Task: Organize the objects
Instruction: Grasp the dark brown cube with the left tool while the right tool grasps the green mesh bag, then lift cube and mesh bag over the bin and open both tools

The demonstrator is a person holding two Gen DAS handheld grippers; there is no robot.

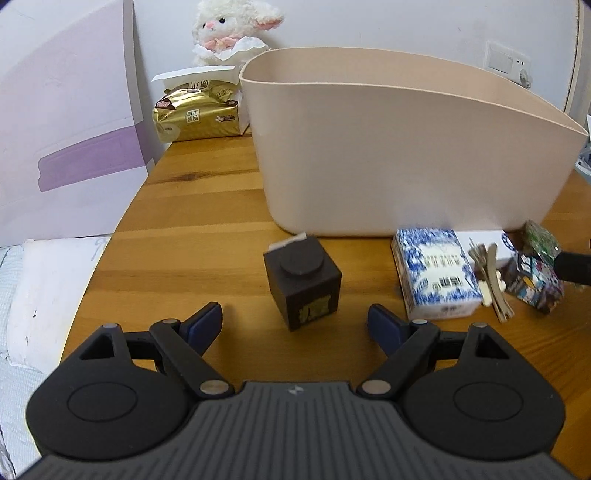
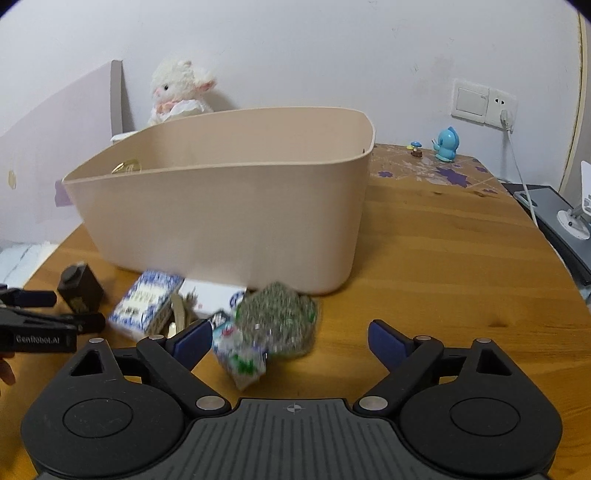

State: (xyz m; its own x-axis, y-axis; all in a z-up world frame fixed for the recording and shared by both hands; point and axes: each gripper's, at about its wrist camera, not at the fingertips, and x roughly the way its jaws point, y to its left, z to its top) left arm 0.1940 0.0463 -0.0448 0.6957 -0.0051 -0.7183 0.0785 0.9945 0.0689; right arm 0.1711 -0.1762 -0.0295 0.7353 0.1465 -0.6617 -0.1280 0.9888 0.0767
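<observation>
A big tub (image 1: 388, 155) stands on the table (image 1: 207, 206). In front of it, left to right: a small cube (image 1: 302, 280), a tissue pack (image 1: 436, 273) with hair clips (image 1: 493, 280) beside it, then a crinkly bag (image 2: 277, 319). Behind the tub's left end sit a plush lamb (image 1: 231, 29) and a tissue packet (image 1: 195, 110).

Home setting, prob. a bedroom: wooden table (image 2: 443, 258) against a white wall w/ plush lamb (image 1: 229, 29), gold tissue pack (image 1: 195, 114), beige storage bin (image 2: 229, 206), blue toy figurine (image 2: 447, 144), wall switch & socket (image 2: 482, 101); white bedding (image 1: 33, 295) beside table.
</observation>
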